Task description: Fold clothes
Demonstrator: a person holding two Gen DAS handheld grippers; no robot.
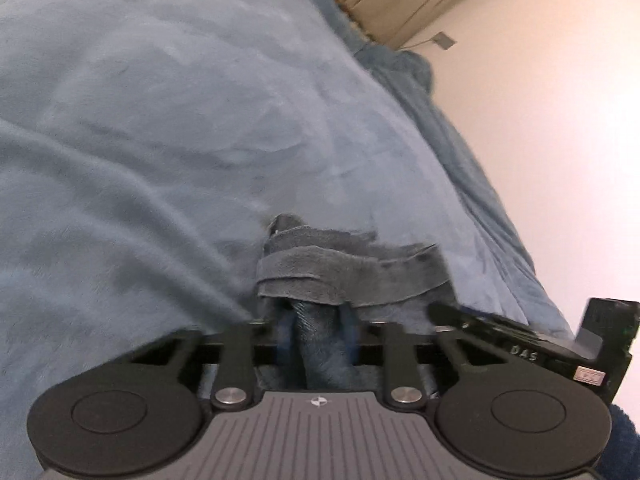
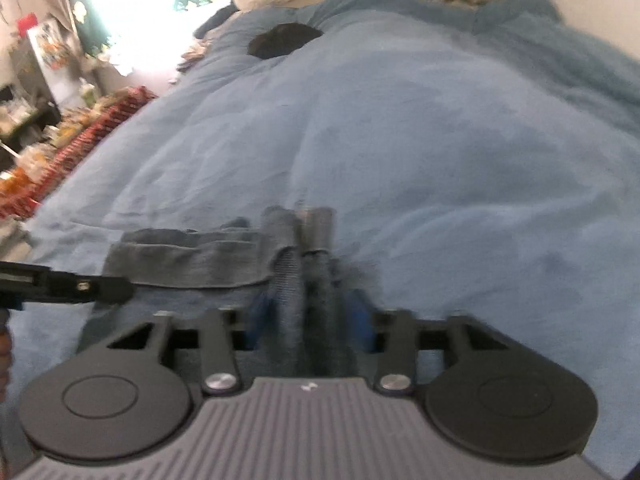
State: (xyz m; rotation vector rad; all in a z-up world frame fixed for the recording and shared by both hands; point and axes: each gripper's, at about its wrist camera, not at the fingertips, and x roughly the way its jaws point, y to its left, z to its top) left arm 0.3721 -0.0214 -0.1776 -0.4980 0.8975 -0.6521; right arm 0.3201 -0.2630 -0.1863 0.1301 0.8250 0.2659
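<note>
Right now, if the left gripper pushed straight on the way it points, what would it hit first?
The left gripper is already shut on the grey-blue garment. Beyond that fold, it would probably meet the blue blanket covering the bed, though depth is unclear.

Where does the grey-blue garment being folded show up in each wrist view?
Left wrist: the grey-blue garment sits bottom centre, bunched between the left tongs, its band running right.
Right wrist: bottom centre, pinched in the right tongs, its band running left.
Shared landmark: the dark item at the blue blanket's far end.
</note>
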